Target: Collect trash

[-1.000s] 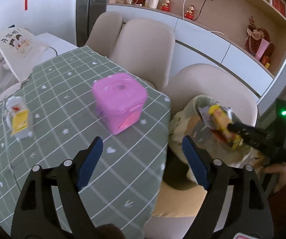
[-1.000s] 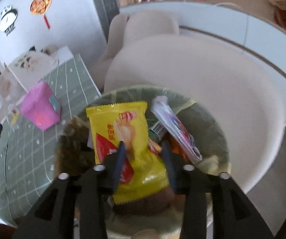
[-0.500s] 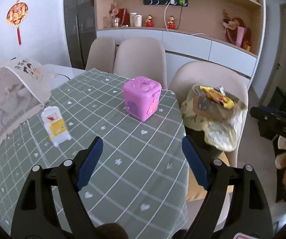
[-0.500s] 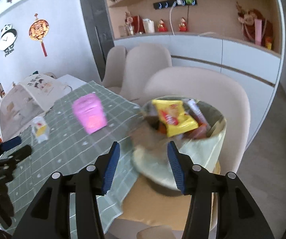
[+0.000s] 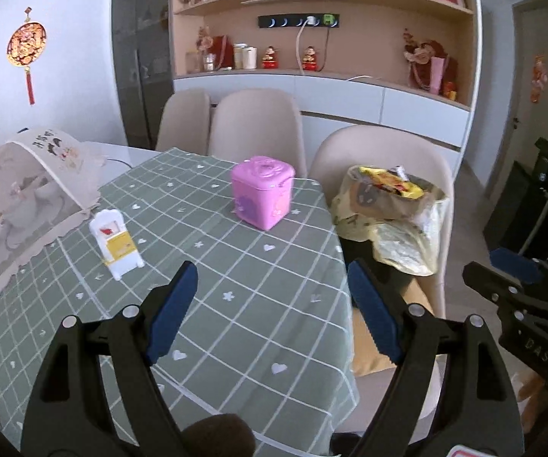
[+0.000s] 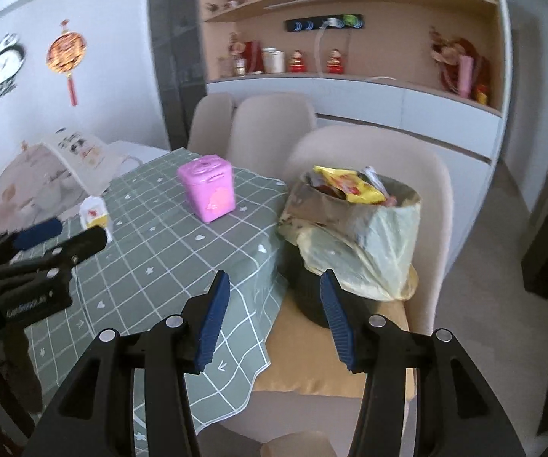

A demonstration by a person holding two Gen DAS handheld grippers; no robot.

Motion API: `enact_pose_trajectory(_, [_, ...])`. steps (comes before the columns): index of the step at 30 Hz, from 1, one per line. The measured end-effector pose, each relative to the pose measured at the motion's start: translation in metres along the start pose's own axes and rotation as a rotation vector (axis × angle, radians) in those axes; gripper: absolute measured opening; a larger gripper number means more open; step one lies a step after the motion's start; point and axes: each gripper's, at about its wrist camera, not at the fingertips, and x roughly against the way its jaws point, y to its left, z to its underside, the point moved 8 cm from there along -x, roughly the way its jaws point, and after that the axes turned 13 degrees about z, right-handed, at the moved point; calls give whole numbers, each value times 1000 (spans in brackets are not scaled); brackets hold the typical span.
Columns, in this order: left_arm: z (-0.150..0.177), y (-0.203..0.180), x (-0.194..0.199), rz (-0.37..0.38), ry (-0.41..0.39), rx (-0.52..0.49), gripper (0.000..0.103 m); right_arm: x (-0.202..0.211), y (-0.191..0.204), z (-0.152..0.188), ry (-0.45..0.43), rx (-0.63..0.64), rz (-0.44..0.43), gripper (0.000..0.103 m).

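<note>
- Left gripper (image 5: pixel 272 297): jaws wide apart, empty, above the bench (image 5: pixel 236 266).
- Right gripper (image 6: pixel 272 304): jaws apart, empty.
- Yellow wrapper (image 6: pixel 346 184) lies atop the trash bin (image 6: pixel 350 236) (on the chair (image 6: pixel 369 152), right of the bench).

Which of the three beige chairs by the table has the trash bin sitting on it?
The nearest chair, at the table's corner: the lined trash bin stands on its seat. The two chairs behind it hold nothing visible.
</note>
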Motion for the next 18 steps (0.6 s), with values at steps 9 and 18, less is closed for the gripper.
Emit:
enact_pose_trajectory(9, [3, -10, -7, 62, 15, -9, 77, 3, -6, 2, -15, -18, 58, 47])
enact_pose_trajectory(18, [1, -10, -10, 48, 16, -9, 77, -3, -7, -3, -12, -20, 52, 47])
